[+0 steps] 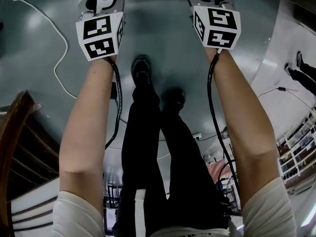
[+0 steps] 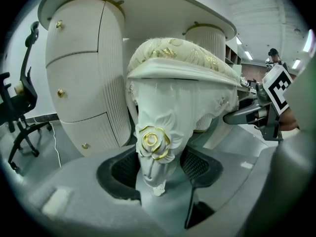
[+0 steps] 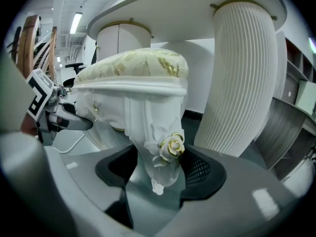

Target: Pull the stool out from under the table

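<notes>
Both pairs of jaws are clenched on the stool (image 2: 181, 72). The left gripper (image 2: 159, 168) has its dark pads pressed on either side of one carved white leg, just below a gold-edged rose (image 2: 153, 143). The right gripper (image 3: 158, 171) clamps another leg in the same way, beside its own gold rose (image 3: 174, 146). The stool has a cream seat cushion patterned in gold and a white moulded rim. It stands under the overhanging top of the white table (image 2: 163, 6), between a rounded drawer pedestal (image 2: 79, 68) with gold knobs and a fluted column (image 3: 242, 73). A black office chair (image 2: 20, 110) stands on the grey floor beside the drawer pedestal. In the head view both bare forearms (image 1: 89, 127) reach forward and down, each gripper's marker cube (image 1: 100, 36) near the upper edge. The person's black trousers (image 1: 148, 152) show between them, and a white cable (image 1: 60, 58) trails across the floor (image 1: 163, 38).
</notes>
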`<state>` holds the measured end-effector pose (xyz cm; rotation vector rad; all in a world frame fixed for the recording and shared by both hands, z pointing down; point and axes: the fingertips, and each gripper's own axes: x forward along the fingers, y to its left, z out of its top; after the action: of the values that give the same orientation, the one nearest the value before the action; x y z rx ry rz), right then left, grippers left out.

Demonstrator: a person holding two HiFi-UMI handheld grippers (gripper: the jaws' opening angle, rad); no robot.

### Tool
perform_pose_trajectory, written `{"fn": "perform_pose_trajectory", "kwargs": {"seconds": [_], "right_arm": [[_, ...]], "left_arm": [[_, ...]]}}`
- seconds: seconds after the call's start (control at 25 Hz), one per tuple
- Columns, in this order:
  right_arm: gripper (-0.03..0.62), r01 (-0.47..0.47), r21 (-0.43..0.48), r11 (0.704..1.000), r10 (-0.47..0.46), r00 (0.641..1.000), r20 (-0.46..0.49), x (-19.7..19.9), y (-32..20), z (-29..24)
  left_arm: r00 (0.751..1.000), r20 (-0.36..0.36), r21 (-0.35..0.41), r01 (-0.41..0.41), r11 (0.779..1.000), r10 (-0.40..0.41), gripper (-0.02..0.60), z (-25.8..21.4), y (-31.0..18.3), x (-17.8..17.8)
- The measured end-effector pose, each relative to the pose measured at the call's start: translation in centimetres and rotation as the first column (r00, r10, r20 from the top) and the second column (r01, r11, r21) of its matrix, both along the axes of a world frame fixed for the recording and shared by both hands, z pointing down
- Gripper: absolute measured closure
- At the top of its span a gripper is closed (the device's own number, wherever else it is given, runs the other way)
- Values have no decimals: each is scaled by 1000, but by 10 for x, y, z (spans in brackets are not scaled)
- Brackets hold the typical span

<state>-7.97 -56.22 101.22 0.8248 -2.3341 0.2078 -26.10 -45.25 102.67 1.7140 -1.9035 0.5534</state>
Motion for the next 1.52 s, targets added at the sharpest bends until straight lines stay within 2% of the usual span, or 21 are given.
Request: {"fn": "perform_pose_trajectory", "kwargs": {"seconds": [0.32, 0.96, 1.2, 1.36, 1.52], "right_arm": [[324, 45, -51, 998, -46, 999, -26, 39, 69, 5], [336, 118, -90, 989, -124, 990, -61, 127, 206, -4], [349, 148, -121, 982, -160, 983, -95, 167, 272, -2], [353, 135, -146, 980, -152, 982, -114, 182, 322, -3], [353, 119, -155, 981, -138, 984, -117, 212, 374, -8]], "left_arm": [[1000, -18, -52, 8, 999, -9, 331, 5, 72, 41], [999, -15, -126, 49, 991, -51, 334, -2, 212, 133], [999, -31, -175, 14, 984, -20, 333, 1, 272, 168], [999, -33, -178, 11, 984, -17, 333, -1, 318, 180], [999, -39, -185, -2, 983, -5, 333, -6, 369, 210]]}}
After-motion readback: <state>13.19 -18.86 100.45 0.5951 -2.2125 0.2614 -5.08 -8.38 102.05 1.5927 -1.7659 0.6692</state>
